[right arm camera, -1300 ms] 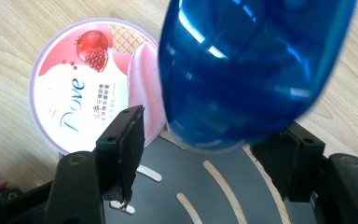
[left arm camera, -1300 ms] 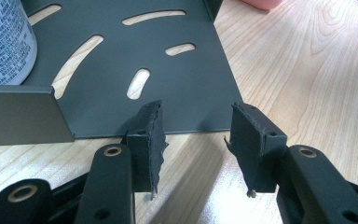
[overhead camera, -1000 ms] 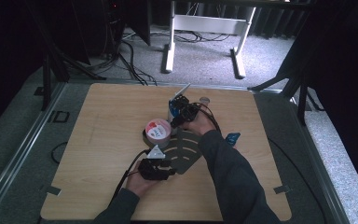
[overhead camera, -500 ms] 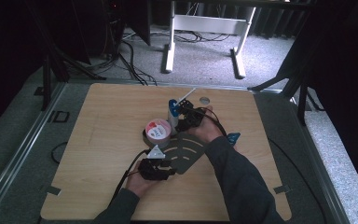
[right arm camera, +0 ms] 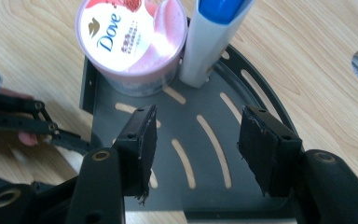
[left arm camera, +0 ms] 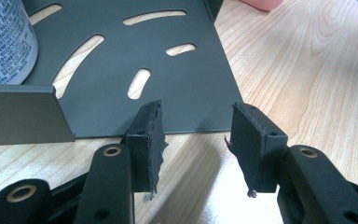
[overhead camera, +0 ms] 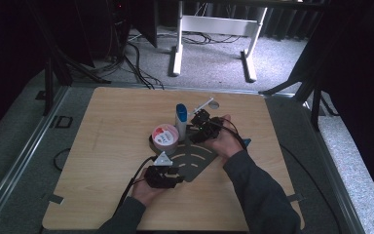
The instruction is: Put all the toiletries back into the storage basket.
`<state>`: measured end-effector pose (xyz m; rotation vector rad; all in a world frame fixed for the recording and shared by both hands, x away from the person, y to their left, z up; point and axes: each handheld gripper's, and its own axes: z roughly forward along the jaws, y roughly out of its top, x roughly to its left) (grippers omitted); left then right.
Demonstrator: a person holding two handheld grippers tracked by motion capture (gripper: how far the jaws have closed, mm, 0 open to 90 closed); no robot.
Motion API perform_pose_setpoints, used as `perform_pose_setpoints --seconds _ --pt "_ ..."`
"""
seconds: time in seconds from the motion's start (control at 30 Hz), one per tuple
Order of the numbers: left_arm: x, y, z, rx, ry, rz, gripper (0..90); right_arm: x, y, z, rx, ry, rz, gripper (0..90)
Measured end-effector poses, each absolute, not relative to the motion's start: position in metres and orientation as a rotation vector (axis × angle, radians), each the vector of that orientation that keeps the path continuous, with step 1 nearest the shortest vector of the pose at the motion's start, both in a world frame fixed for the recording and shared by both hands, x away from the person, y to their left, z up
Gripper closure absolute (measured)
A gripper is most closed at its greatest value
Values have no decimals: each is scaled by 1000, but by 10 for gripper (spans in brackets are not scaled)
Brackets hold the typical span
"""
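While both my tongs point(right arm camera: 193, 140) gape empty, the Dove tub point(right arm camera: 131, 39) and blue-capped tube point(right arm camera: 213, 35) stand on the slotted rack point(right arm camera: 200, 154).

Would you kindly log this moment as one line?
rack: tub, tube standing on it | left gripper: open, at rack edge | right gripper: open, over rack
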<state>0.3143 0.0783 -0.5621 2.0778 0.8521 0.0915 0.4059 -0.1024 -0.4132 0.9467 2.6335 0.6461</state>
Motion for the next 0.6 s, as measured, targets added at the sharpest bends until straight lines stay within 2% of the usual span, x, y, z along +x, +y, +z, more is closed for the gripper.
perform_pose_setpoints --seconds 0.6 --pt "315 79 -562 2079 851 89 541 372 -133 -420 882 2613 728 481"
